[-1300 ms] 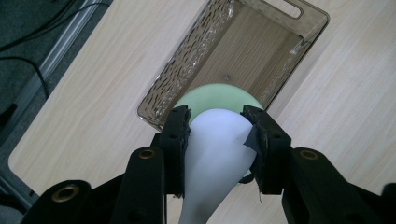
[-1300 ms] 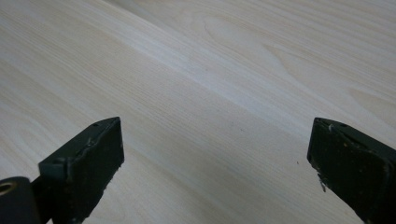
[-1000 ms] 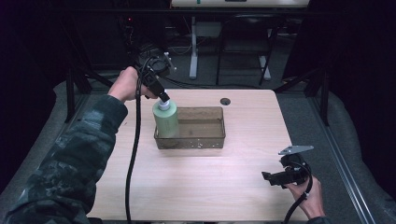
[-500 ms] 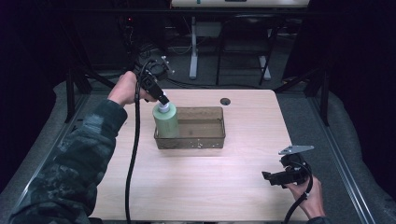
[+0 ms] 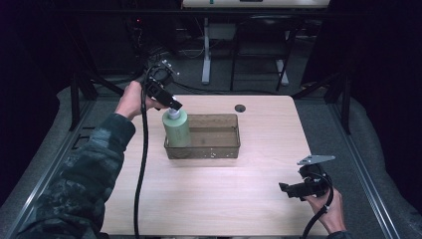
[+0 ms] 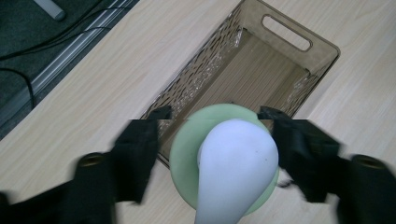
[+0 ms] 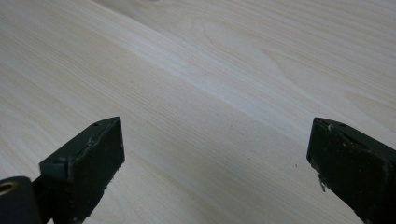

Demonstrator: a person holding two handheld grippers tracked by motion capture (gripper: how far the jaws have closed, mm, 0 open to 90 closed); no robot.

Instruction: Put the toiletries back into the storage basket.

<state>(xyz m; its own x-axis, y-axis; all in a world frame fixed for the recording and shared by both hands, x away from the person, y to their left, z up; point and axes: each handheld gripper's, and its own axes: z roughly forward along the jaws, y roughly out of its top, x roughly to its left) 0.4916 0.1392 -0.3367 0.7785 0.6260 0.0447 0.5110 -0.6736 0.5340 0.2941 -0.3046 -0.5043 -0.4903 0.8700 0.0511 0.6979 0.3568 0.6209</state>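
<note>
Your green bottle (image 5: 177, 128) stands upright in the left end of the basket (image 5: 219, 150), a smooth pale-green cylinder with a glossy white rounded cap (image 6: 238, 163); the basket is a translucent smoky-brown plastic rectangle, its walls patterned with a small raised texture, a slot handle cut into the far end; it sits mid-table on the light wood-grain table (image 5: 209, 199). Your left gripper (image 5: 172, 107) angles down from the upper left over the bottle's cap, your hand behind it, cable trailing toward you; its blocky black jaws have just been opening and now stand clear of the cap on either side, the bottle between them but unpressed. Your right gripper (image 5: 291, 189) rests low at the table's near right corner, pointing left; its jaws spread wide over bare wood, holding nothing.
</note>
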